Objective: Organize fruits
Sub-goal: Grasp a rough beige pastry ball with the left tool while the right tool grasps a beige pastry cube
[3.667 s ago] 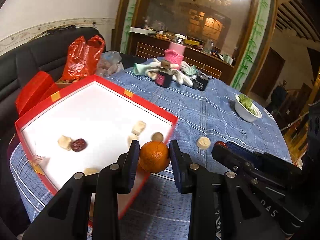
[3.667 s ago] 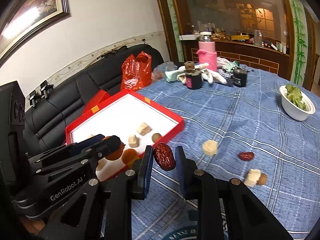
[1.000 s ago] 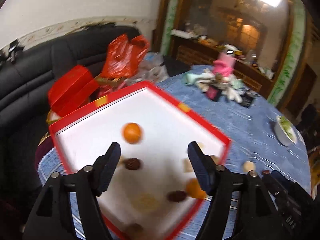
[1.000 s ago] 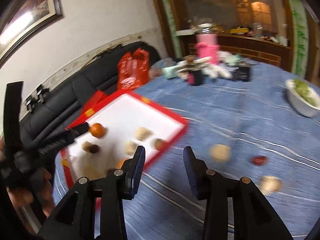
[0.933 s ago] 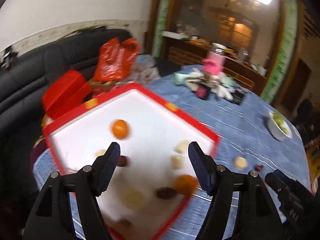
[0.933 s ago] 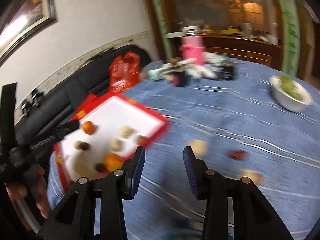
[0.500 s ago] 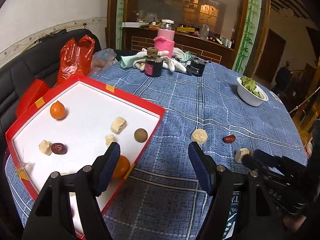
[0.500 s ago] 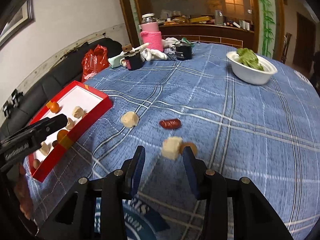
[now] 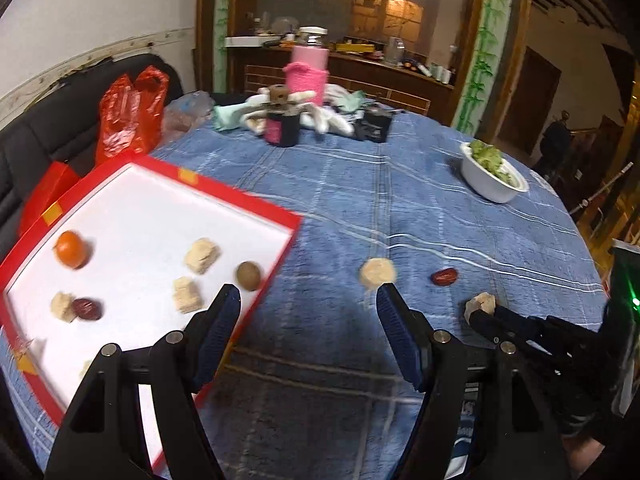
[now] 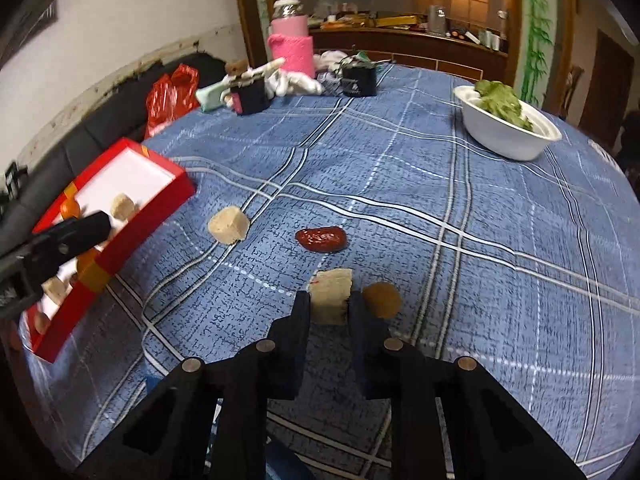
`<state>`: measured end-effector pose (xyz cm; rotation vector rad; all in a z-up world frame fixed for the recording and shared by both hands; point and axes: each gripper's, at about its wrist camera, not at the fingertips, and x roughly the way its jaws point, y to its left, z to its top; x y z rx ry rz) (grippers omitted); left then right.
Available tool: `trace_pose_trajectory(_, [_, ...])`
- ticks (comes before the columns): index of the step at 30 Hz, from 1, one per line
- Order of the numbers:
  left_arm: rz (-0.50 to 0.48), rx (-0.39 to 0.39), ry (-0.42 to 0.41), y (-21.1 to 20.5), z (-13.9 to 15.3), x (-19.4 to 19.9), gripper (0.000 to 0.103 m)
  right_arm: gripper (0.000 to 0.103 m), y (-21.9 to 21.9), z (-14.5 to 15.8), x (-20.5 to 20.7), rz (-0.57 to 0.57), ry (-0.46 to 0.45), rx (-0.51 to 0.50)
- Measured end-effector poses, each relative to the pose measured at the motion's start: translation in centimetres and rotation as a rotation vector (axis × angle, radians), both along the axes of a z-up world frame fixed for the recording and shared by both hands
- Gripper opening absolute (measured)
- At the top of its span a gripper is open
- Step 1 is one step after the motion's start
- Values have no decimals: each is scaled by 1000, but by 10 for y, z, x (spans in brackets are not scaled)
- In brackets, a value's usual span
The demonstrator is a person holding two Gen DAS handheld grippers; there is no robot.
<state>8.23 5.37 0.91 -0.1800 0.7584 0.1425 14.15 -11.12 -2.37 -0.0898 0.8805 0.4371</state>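
Right gripper (image 10: 329, 304) is down on the blue checked cloth (image 10: 480, 240) near the table's front edge, jaws clenched on a beige cube (image 10: 331, 295) that sits pinched between the pads. Touching the right finger's outer side, a round brown fruit (image 10: 382, 299) rests on the cloth. Left gripper (image 9: 308, 306) hangs with jaws spread wide and nothing between them, over the cloth just off the right edge of the red box (image 9: 256, 216); its left finger overlaps the box's near right rim.

A little further in, a red date (image 10: 321, 239) lies on the cloth beyond the held cube, and a second beige cube (image 10: 228, 225) sits to its left, between date and box. In the left view that cube shows just past the right fingertip.

The box sits at the left edge of the table, white inside. In it: a small brown fruit (image 9: 248, 275) near the right wall, two beige cubes (image 9: 202, 255) beside it, another cube touching a dark date (image 9: 86, 309) toward the near left, and an orange (image 9: 71, 249) toward the far left wall. More pieces lie at the near end, partly hidden.

Toward the right edge, a white bowl (image 10: 508, 132) holds green leaves. At the far edge stand a black jar (image 10: 250, 96), a black cup (image 10: 360, 80), a pink-sleeved bottle (image 10: 291, 42) and some crumpled cloths. A red bag (image 9: 132, 112) sits off the table on the dark sofa (image 9: 36, 140)
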Motion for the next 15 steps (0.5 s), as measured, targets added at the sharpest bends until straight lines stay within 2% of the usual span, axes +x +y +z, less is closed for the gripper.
trace_pose_trajectory(4, [-70, -12, 27, -18, -8, 22, 70, 19, -18, 9, -8, -30, -34, 73])
trace_pose_trajectory(7, [-73, 18, 51, -28, -16, 38, 70, 19, -28, 11, -11, -52, -49, 121])
trace_pose_trajectory(11, [-61, 6, 101, -31, -33, 60, 70, 19, -35, 15, -10, -50, -61, 159])
trace_pose_trajectory(12, [-60, -2, 116, -31, -36, 63, 67, 19, -35, 15, -10, -46, -63, 163])
trace_pose_trajectory(14, [-62, 0, 137, -34, -44, 69, 54, 19, -35, 15, -11, -40, -62, 172])
trace_pose_trajectory(15, [-63, 12, 153, -35, -48, 72, 41, 19, -35, 15, -10, -37, -61, 176])
